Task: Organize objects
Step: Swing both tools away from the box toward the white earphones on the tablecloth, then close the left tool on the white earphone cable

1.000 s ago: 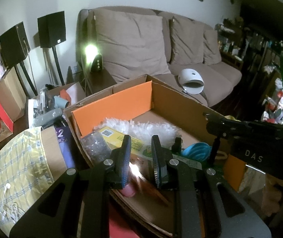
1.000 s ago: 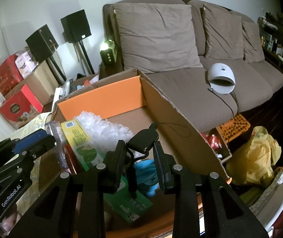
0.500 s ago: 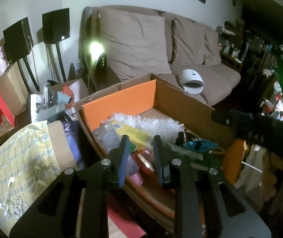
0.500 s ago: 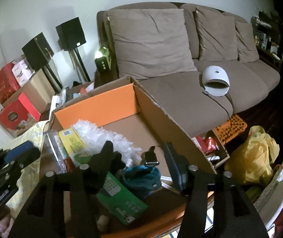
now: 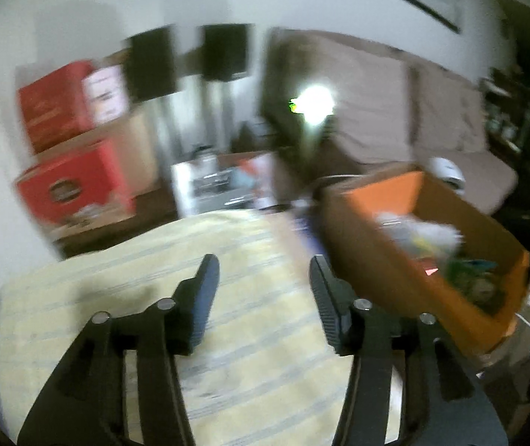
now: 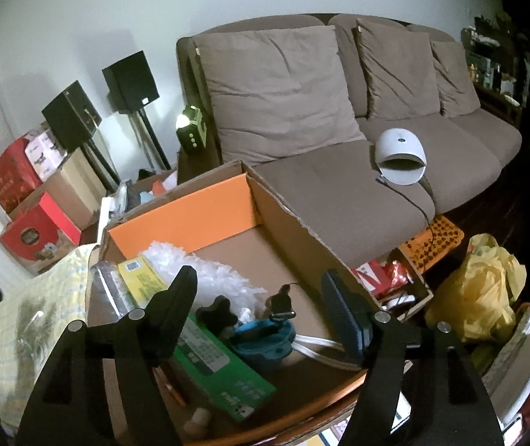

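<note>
**Both claws empty; box part-filled, next pick not yet in sight**

Right gripper [image 6: 259, 297]: jaws spreading apart, nothing between the pads. It hangs over the near end of the cardboard box [image 6: 294, 219], pointing down into it. Directly below the gap sits a teal-blue object [image 6: 265, 338] with a small black clip or tripod-like piece [image 6: 281, 303] standing on it; apart from both fingers, so judged released, not held.

Left gripper [image 5: 263, 290]: jaws also opening, empty. It is over the yellow checked cloth [image 5: 257, 334], with the box [image 5: 413, 223] off to its right. This view is heavily blurred; no loose item can be made out on the cloth under the claw.

Box contents, right wrist view: green carton [image 6: 224, 371] lying flat at the near end, yellow pack [image 6: 140, 282] by the left wall, white bubble wrap [image 6: 205, 275] beside it, a clear plastic bottle [image 6: 107, 286] at the left edge, white cord [image 6: 320, 345] near the right finger. The far half of the box floor, before the orange flap [image 6: 187, 219], is bare.

Judgement: several things are already boxed and room remains. Candidates left: unclear. Clutter shows beyond the box by the speakers [image 6: 131, 80] and red boxes [image 6: 34, 230], but whether any belongs to the task I cannot tell.
</note>
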